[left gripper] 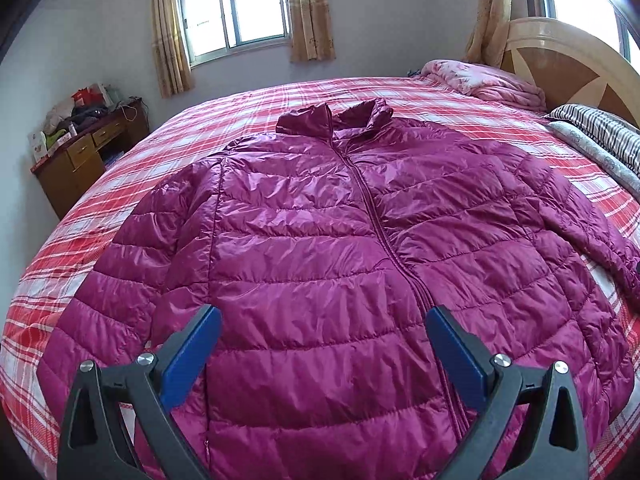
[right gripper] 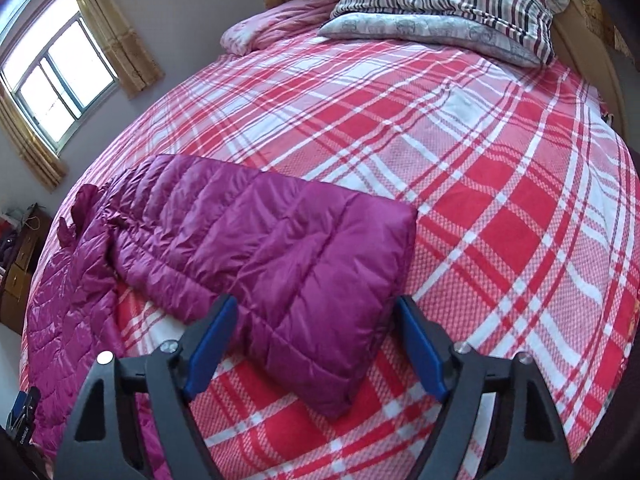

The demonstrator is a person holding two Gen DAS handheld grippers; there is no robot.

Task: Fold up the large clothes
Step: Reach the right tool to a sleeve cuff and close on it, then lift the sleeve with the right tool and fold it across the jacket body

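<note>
The right gripper [right gripper: 316, 344] hangs with its blue-padded jaws spread wide and empty, and the cuff end of the magenta quilted down jacket's right-hand sleeve [right gripper: 320, 280] lies directly between and just ahead of them. That sleeve's long axis runs away from the gripper, up and to the left toward the jacket's body, so the cuff is the nearest free end, and the right gripper looks to be the one placed to take it and carry it inward.

The left gripper [left gripper: 322, 352] is likewise spread apart and holding nothing, hovering over the lower front of the shiny magenta quilted down jacket [left gripper: 320, 240], near the hem. The jacket lies face up and zipped, collar pointing away toward the window, both sleeves splayed outward.

Beneath it is a bed with a red-and-white plaid bedspread [right gripper: 500, 208], soft and giving. At the head lie a striped pillow [right gripper: 460, 0] and a pink folded quilt [left gripper: 480, 80]; a cluttered wooden desk [left gripper: 88, 160] stands against the far wall.
</note>
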